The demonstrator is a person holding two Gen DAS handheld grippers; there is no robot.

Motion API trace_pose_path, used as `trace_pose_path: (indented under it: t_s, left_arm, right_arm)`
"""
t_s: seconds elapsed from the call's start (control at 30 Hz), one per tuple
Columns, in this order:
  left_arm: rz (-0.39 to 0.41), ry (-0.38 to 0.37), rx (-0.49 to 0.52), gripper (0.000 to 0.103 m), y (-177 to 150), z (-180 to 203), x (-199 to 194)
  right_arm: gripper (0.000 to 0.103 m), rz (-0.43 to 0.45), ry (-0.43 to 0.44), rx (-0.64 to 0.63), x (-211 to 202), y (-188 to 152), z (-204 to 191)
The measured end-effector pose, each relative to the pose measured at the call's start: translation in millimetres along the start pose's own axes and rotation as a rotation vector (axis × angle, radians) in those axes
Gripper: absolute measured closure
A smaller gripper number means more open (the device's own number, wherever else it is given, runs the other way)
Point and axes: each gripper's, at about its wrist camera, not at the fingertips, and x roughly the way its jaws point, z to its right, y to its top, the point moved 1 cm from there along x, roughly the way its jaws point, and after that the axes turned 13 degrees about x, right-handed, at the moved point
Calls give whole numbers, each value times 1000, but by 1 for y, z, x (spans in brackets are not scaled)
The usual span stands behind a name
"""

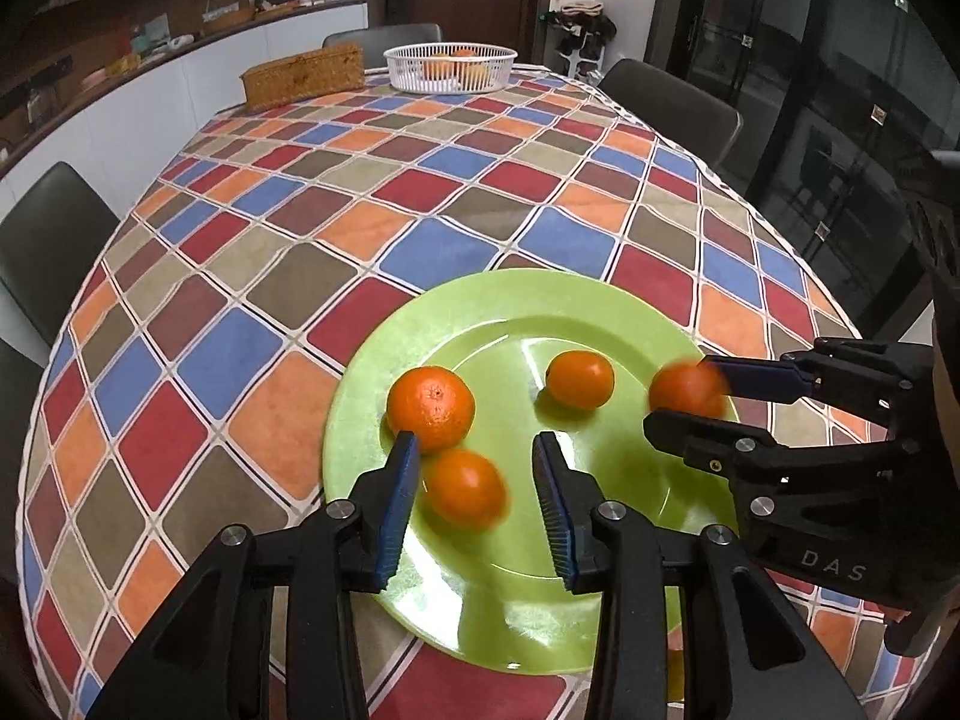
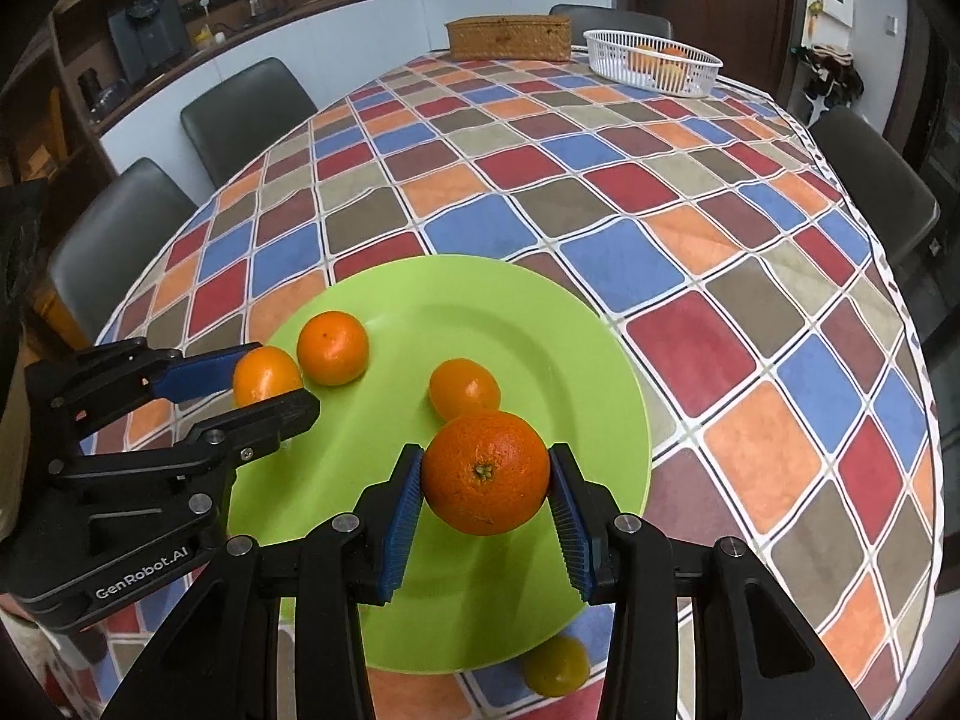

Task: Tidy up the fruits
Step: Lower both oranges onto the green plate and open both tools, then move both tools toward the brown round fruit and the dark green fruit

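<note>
A green plate (image 1: 528,618) (image 2: 540,324) lies on the checked tablecloth at the near end. My right gripper (image 2: 485,498) is shut on a large orange (image 2: 485,471) and holds it above the plate; it also shows in the left wrist view (image 1: 687,390). My left gripper (image 1: 474,486) is open around a small orange (image 1: 467,489), its fingers not touching it; the right wrist view shows this gripper (image 2: 270,384) and orange (image 2: 264,375). Two more oranges (image 1: 431,408) (image 1: 580,379) lie on the plate.
A white basket (image 1: 450,66) (image 2: 654,63) with fruit stands at the far end beside a wicker box (image 1: 303,78). Another orange (image 2: 555,666) lies on the cloth just off the plate's near rim. Dark chairs (image 2: 246,114) ring the table.
</note>
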Motion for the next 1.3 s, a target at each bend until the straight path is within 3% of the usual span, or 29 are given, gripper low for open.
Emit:
trace_pose_path:
  t_s: [0.13, 0.37, 0.77, 1.03, 1.3]
  left_arm:
    - [20, 16, 6, 62, 0, 1, -13]
    - [80, 54, 9, 56, -3, 5, -53]
    - [195, 117, 45, 39, -21, 23, -129]
    - [232, 141, 57, 33, -41, 31, -158]
    - [213, 154, 94, 32, -64, 42, -162]
  right_arm:
    - [55, 26, -3, -8, -10, -2, -1]
    - [55, 86, -16, -19, -41, -7, -4]
    - [36, 240, -15, -93, -116, -37, -27]
    - [36, 267, 8, -112, -139, -57, -38]
    - [36, 242, 12, -170, -139, -80, -47]
